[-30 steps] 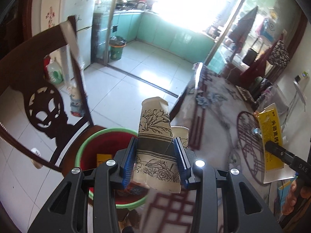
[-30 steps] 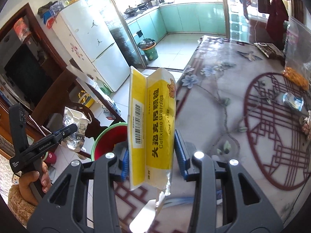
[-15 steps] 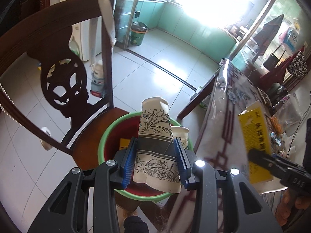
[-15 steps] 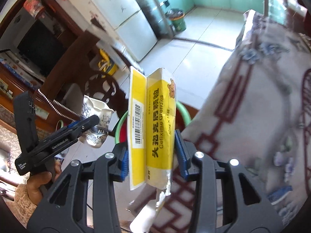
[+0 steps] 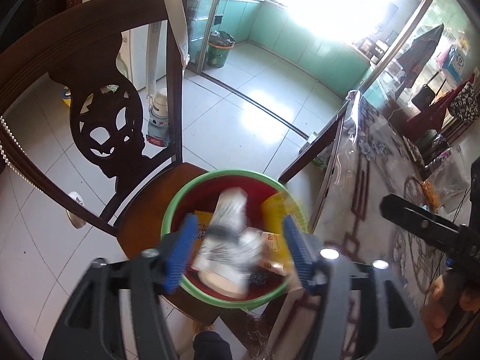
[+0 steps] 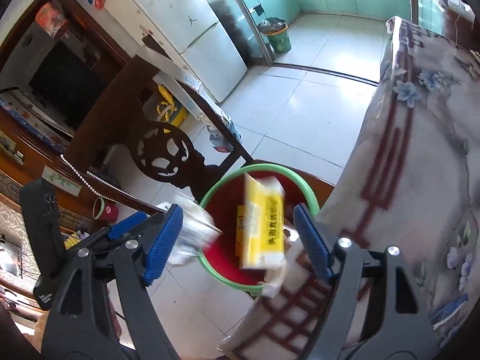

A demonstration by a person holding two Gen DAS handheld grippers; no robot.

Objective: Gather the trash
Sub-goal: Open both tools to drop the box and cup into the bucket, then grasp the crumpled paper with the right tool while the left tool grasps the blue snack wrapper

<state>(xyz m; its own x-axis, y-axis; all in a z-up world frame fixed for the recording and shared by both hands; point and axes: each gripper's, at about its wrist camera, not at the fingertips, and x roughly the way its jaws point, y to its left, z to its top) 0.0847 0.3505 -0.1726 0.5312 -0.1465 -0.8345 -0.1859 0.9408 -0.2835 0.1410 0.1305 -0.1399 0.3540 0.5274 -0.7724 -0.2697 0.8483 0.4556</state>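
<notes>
both grippers had just opened: the left gripper (image 5: pixel 240 252) stood spread over the basin (image 5: pixel 177 201) with the paper cup (image 5: pixel 231 231) loose at 12 o'clock, long axis along the fingers, while the right gripper (image 6: pixel 240 240) stood spread, the yellow box (image 6: pixel 264 228) likewise dropping ahead.

Paper cup (image 5: pixel 231 234) motion-blurred, yellow box (image 6: pixel 264 225) blurred, print unreadable
</notes>
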